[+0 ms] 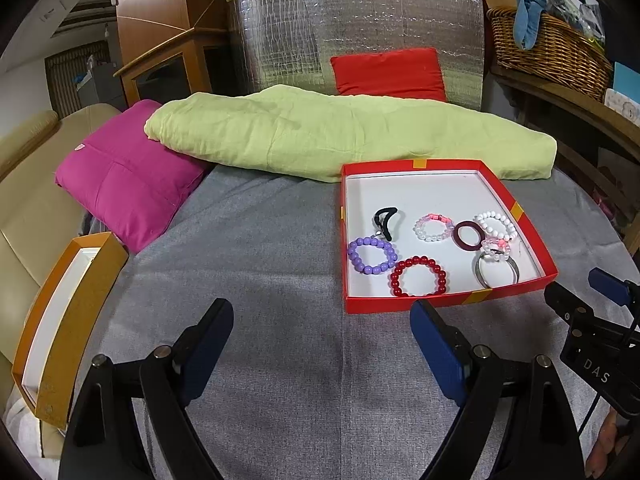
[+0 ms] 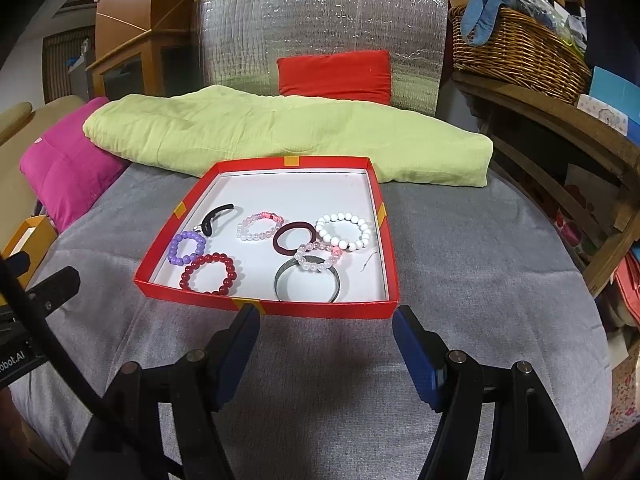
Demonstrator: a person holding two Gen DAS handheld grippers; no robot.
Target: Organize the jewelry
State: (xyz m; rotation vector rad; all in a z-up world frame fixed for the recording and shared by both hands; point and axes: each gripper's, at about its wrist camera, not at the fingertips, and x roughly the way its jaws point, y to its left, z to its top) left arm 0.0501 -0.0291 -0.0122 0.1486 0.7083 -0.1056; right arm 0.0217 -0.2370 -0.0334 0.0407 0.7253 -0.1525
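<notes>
1. I am holding my left fingers [image 1: 322, 336] spread wide over the grey bed cover [image 1: 260, 248], nothing between them; my right fingers [image 2: 326, 334] are spread too, empty, hovering just short of the near wall of the red tray [image 2: 320, 310].
2. My left view is showing what my right barely catches: an orange box [image 1: 60, 332] with a white lining, lying at the left edge of the cover, its long axis running away from me. It is also showing my right gripper at its right edge.
3. My right view is looking straight into the tray; in my left view the tray is sitting off to the right.
4. The tray is shallow and white inside, with yellow tape patches on its walls, lying flat, its long axis running away from me toward the green folded blanket [image 2: 280, 136].
5. Inside, all lying flat: a red bead bracelet [image 2: 208, 274] nearest me, touching a purple bead bracelet [image 2: 187, 247]; a bent black hair tie [image 2: 218, 218]; a pink-and-clear bead bracelet [image 2: 260, 226]; a maroon hair tie [image 2: 294, 238]; a white bead bracelet [image 2: 344, 231]; a clear bead bracelet [image 2: 318, 258] overlapping a metal bangle [image 2: 306, 284].
6. Beyond the blanket I am seeing a magenta cushion [image 2: 64, 168], a red cushion [image 2: 334, 76] against silver foil, and a wicker basket [image 2: 516, 52].
</notes>
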